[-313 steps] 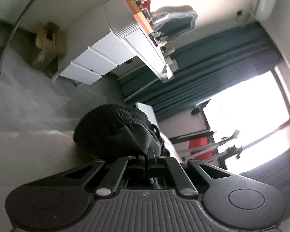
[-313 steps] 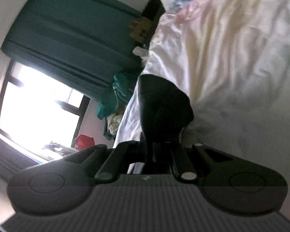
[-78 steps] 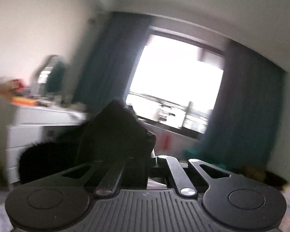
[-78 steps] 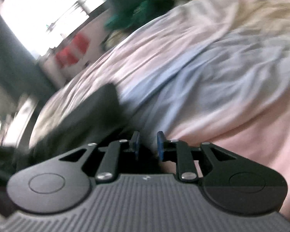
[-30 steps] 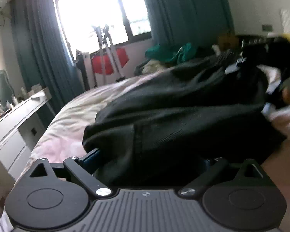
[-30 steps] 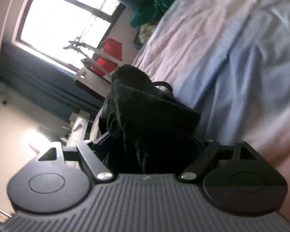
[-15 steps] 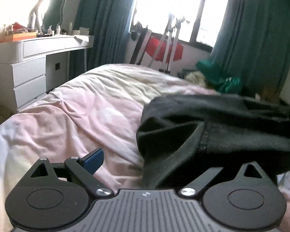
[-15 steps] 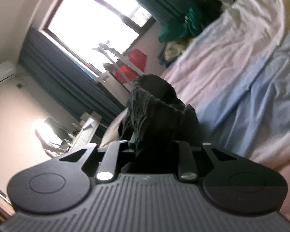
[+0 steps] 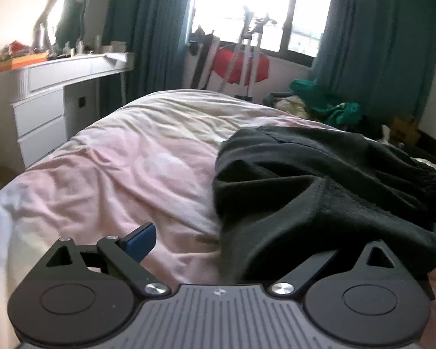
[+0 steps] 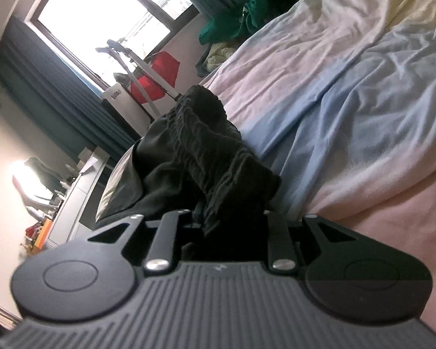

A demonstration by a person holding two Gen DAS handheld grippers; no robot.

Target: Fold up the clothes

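A black garment (image 9: 319,186) lies bunched on the pink and cream bedsheet (image 9: 125,168). My left gripper (image 9: 235,241) is open; its blue-padded left finger (image 9: 139,240) shows bare over the sheet, while the cloth drapes over and hides the right finger. In the right wrist view my right gripper (image 10: 226,221) is shut on the garment's gathered waistband (image 10: 215,157), which bunches up between the fingers and rises ahead of them. The pink and blue sheet (image 10: 348,101) lies to its right.
A white dresser (image 9: 46,99) with clutter stands left of the bed. A window with teal curtains (image 9: 375,43), a drying rack with red cloth (image 9: 241,61) and a heap of green clothes (image 9: 325,104) lie beyond the bed's far end.
My left gripper has opened and let go of the garment, which now lies on the bed to its right. My right gripper closed on the waistband and stays shut on it.
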